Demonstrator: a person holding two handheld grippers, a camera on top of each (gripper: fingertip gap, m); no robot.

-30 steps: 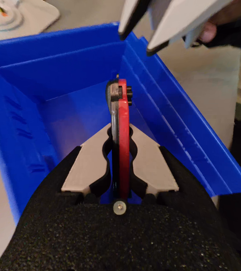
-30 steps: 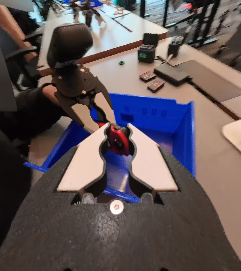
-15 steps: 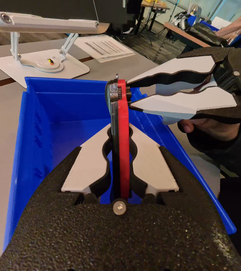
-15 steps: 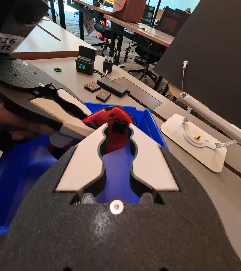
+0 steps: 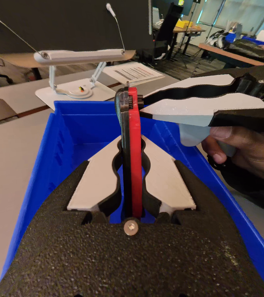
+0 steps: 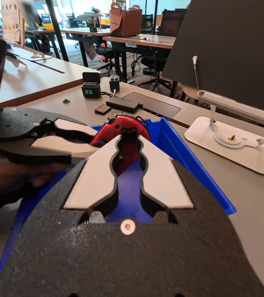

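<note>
A red and black handheld game controller (image 5: pixel 134 144) stands edge-on between the fingers of my left gripper (image 5: pixel 131 138), which is shut on it above a blue plastic bin (image 5: pixel 83 122). My right gripper (image 5: pixel 141 105) reaches in from the right, its fingertips closed around the black thumbstick on the controller's red face. In the right wrist view the controller (image 6: pixel 126 125) sits at the tips of my right gripper (image 6: pixel 129 136), with the stick between them. The left gripper (image 6: pixel 96 141) comes in from the left over the bin (image 6: pixel 176 144).
A white stand with a hinged arm (image 5: pixel 73 94) sits on the grey table beyond the bin, also in the right wrist view (image 6: pixel 224 149). A printed sheet (image 5: pixel 133 74), black charger cases (image 6: pixel 91 88) and a flat black device (image 6: pixel 123 104) lie farther back. A hand (image 5: pixel 240 152) holds the right gripper. The tips of both grippers are at nearly the same place.
The left gripper lifted and tilted the controller up out of the bin. The right gripper swung round to its red side and its fingers narrowed onto the thumbstick.
</note>
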